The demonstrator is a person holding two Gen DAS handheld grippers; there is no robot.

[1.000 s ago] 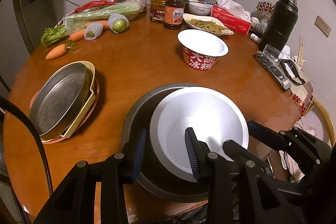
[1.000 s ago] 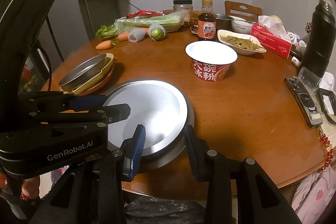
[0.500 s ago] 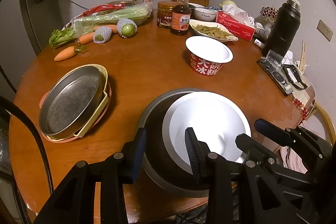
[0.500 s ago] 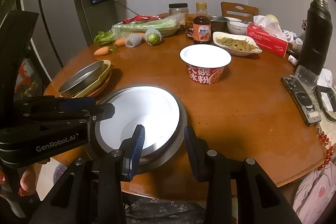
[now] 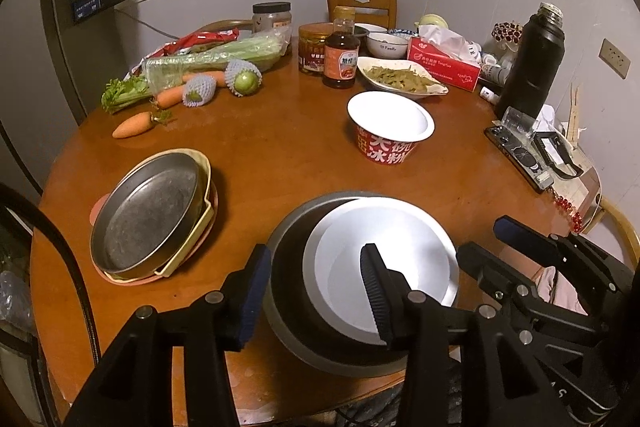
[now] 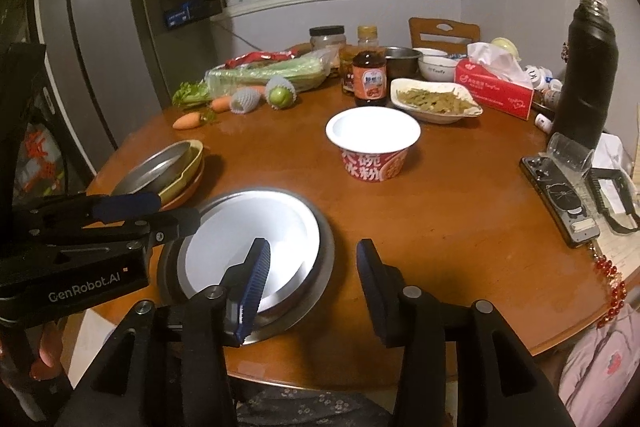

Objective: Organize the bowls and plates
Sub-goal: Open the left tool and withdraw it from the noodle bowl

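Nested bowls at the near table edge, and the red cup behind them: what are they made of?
The outer bowl looks like dull grey brushed metal. The inner bowl has a bright reflective rim, so probably polished steel. The red cup looks like printed paper with a matte white inside, perhaps plastic.

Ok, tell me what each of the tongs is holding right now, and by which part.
Nothing is held. Both the left tongs and right tongs are opening, straddling the rim of the nested bowls on the table, pads off it.

Grey basin (image 5: 288, 311) near rim hidden behind claw fingers (image 5: 376, 291); bottle (image 6: 370, 75) label unreadable.
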